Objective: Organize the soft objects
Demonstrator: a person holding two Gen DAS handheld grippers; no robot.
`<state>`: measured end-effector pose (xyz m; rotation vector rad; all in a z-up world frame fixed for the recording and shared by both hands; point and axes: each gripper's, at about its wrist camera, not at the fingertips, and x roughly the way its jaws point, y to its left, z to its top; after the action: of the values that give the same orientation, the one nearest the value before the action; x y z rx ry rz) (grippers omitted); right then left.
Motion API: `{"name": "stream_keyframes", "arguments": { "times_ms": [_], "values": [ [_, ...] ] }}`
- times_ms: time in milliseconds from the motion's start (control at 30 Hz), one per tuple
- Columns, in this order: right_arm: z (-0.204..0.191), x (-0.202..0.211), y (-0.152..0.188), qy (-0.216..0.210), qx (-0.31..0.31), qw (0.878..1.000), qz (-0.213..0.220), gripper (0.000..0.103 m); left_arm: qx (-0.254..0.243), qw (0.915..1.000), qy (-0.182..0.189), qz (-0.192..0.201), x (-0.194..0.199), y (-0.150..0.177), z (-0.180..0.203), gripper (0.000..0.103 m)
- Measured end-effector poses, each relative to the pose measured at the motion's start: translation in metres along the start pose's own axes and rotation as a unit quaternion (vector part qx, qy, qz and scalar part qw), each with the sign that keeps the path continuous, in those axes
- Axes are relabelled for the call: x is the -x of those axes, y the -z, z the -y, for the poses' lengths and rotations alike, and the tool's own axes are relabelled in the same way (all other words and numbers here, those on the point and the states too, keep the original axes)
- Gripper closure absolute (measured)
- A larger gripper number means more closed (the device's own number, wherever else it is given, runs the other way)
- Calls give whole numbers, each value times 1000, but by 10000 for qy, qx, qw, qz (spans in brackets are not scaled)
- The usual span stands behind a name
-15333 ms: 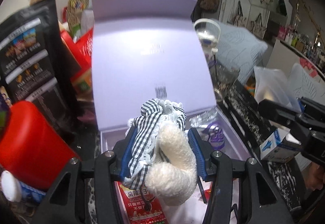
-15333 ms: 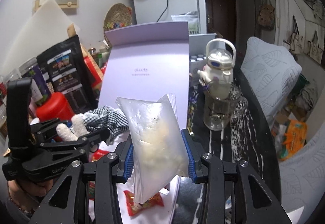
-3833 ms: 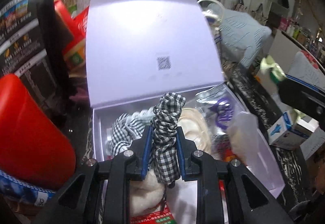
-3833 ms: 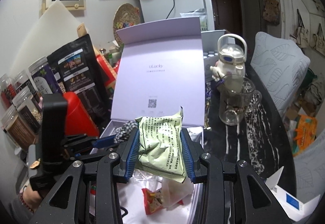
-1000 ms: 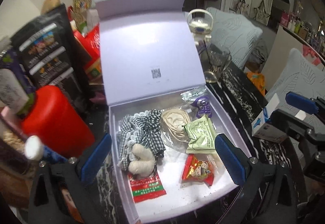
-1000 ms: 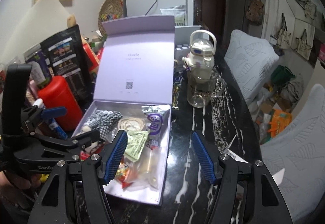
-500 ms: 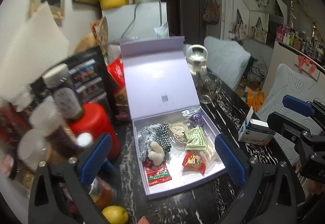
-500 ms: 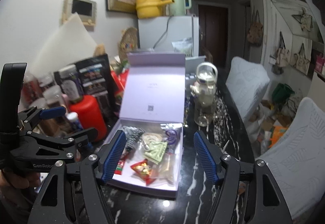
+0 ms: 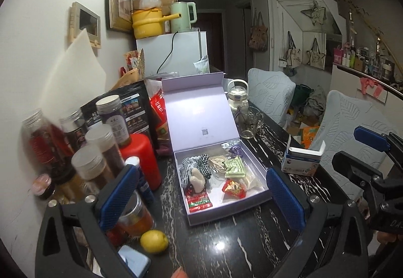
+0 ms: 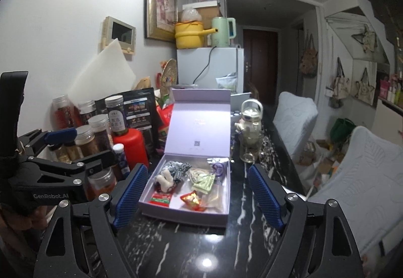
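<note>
An open lilac box [image 9: 226, 212] [image 10: 181, 215] stands on the black marble table, its lid upright. Inside lie a checked scrunchie [image 9: 196, 164], a cream plush piece [image 9: 197, 178] [image 10: 165, 181], a green sachet [image 9: 235, 167] [image 10: 204, 183], two red snack packets [image 9: 199, 201] [image 9: 234, 187], a clear bag [image 10: 214, 198] and a purple packet [image 9: 235, 149]. My left gripper [image 9: 201, 198] hangs open and empty, well back from the box. My right gripper [image 10: 197, 192] is also back from it, jaws opening with nothing between them. Each gripper shows in the other's view: right gripper [image 9: 370, 152], left gripper [image 10: 60, 142].
Left of the box stand several jars [image 9: 93, 157], a red canister [image 9: 141, 154] and dark snack bags [image 10: 141, 111]. A lemon [image 9: 154, 241] and a phone [image 9: 133, 264] lie near the front. A glass pitcher [image 9: 248, 121], a tissue box [image 9: 301, 160] and padded chairs [image 10: 365, 177] are on the right.
Both grippers have drawn back and up from the box, which now looks smaller and farther away. The right jaws have spread wider. More of the jars and the room shows.
</note>
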<state>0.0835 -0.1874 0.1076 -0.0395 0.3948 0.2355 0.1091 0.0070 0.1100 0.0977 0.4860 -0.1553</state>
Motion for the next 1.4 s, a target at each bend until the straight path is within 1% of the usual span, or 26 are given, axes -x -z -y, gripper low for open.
{"name": "stream_keyframes", "arguments": {
  "times_ms": [167,267,367,567,733,900,1067,1167,1400],
  "values": [
    [-6,19,19,143,-23,9999,-65,19,2,9998,-79,173,25,21,3,0],
    [-9,27,36,252,-114,9995,-139,19,44,9998,-125,170,34,37,3,0],
    [-11,37,53,319,-241,9991,-130,19,107,9998,-114,151,42,52,3,0],
    [-20,58,79,451,-293,9985,-94,19,241,9996,-97,116,56,76,3,0],
    [-23,72,90,482,-409,9980,-63,19,323,9994,-83,66,63,90,4,0],
    [-25,80,100,512,-478,9975,-60,19,260,9996,-108,41,70,103,10,0],
    [-26,88,108,560,-521,9971,-20,19,257,9997,10,-11,72,112,15,0],
    [-27,93,112,622,-521,9967,16,19,227,9997,7,5,74,118,18,0],
    [-28,94,121,635,-501,9967,-48,19,196,9998,26,-45,74,125,23,0]
  ]
}}
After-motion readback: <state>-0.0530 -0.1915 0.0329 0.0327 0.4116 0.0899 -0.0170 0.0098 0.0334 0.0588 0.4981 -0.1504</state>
